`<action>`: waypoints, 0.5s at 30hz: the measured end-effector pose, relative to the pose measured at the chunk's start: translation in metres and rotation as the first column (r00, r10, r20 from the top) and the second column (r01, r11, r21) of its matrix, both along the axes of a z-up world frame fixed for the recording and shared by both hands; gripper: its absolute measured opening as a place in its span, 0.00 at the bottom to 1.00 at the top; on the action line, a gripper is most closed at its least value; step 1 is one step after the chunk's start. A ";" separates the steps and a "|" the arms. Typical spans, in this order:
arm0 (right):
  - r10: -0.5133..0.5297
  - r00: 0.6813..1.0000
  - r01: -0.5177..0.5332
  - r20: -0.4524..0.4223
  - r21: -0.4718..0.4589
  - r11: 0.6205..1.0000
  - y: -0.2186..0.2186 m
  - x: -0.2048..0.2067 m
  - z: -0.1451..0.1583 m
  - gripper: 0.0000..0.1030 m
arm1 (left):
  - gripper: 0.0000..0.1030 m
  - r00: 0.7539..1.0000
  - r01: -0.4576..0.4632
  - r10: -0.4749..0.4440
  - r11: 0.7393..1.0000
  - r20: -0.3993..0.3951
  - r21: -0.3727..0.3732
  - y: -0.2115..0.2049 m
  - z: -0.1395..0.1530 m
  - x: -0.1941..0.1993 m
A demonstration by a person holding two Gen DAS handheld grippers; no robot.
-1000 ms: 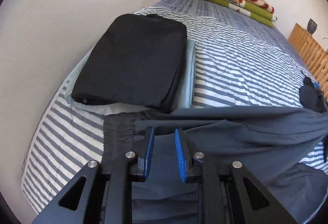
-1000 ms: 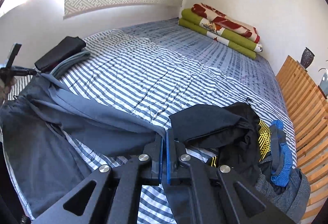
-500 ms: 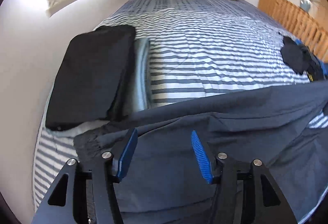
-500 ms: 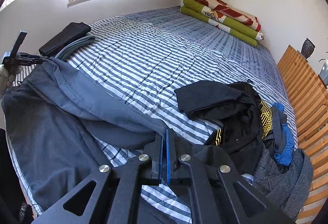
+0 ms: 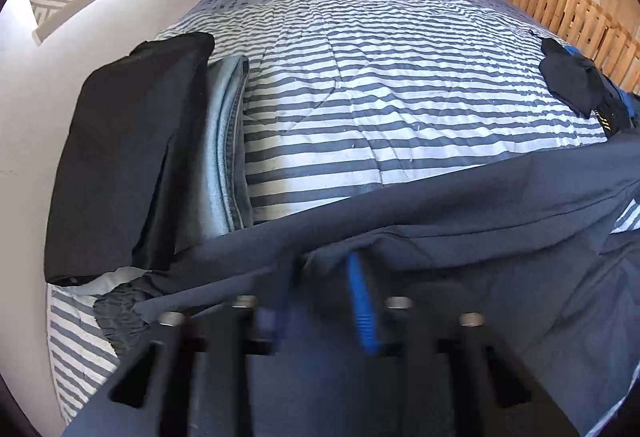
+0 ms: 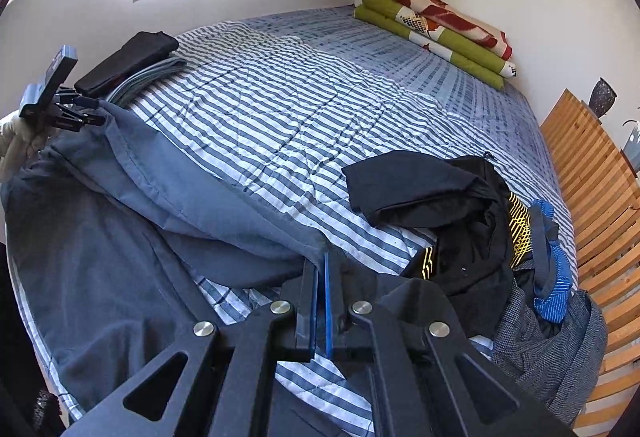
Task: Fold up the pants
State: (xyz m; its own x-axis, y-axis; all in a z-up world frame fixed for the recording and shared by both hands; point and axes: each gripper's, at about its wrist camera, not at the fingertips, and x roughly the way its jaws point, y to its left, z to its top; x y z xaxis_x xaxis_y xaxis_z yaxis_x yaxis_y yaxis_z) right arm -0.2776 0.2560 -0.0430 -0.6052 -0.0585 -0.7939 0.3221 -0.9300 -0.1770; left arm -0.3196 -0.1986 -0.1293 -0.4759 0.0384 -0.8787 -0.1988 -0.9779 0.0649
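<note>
Dark grey-blue pants lie stretched across the near end of the striped bed, waistband to the left and a leg running right. In the left wrist view they fill the foreground. My left gripper is blurred, its jaws closing on a raised fold of the pants near the elastic waistband. From the right wrist view this left gripper sits at the waistband corner, a gloved hand behind it. My right gripper is shut on the end of the pants leg.
A folded black garment on folded light-blue jeans lies against the left wall. A heap of dark clothes sits at the right by a wooden slatted rail. Folded green and red blankets lie at the far end.
The left gripper opened wide, slid along the waistband while rolling, and its jaws have come together on a fold. The pants have sunk closer to the bed. The right gripper stayed shut.
</note>
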 end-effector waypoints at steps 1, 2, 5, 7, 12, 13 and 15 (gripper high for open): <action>-0.005 1.000 0.005 0.002 0.001 1.000 -0.001 0.000 -0.002 0.02 | 0.02 1.000 -0.003 0.003 1.000 -0.011 -0.012 0.001 -0.001 0.000; -0.008 1.000 0.008 0.004 0.005 1.000 0.000 0.000 -0.003 0.02 | 0.02 1.000 -0.001 0.001 1.000 -0.025 -0.018 0.002 0.000 0.002; -0.016 1.000 0.016 0.007 0.028 0.999 0.000 0.000 -0.003 0.02 | 0.02 0.997 -0.009 0.007 1.000 -0.081 -0.021 0.000 0.012 0.012; -0.020 1.000 0.019 0.005 0.040 0.999 0.001 0.000 0.000 0.02 | 0.02 0.991 -0.049 0.048 0.999 -0.127 -0.003 -0.009 0.027 0.019; 0.005 1.000 -0.003 -0.019 0.064 0.998 -0.009 -0.005 0.011 0.02 | 0.02 0.954 -0.149 0.155 0.988 -0.256 0.042 -0.032 0.077 0.034; 0.015 0.999 -0.013 -0.033 0.084 0.996 -0.014 -0.008 0.014 0.02 | 0.02 0.946 -0.165 0.167 0.986 -0.278 0.030 -0.034 0.086 0.033; 0.023 0.998 -0.015 -0.062 0.123 0.992 -0.024 -0.019 0.023 0.02 | 0.02 0.929 -0.199 0.186 0.980 -0.320 -0.007 -0.036 0.098 0.029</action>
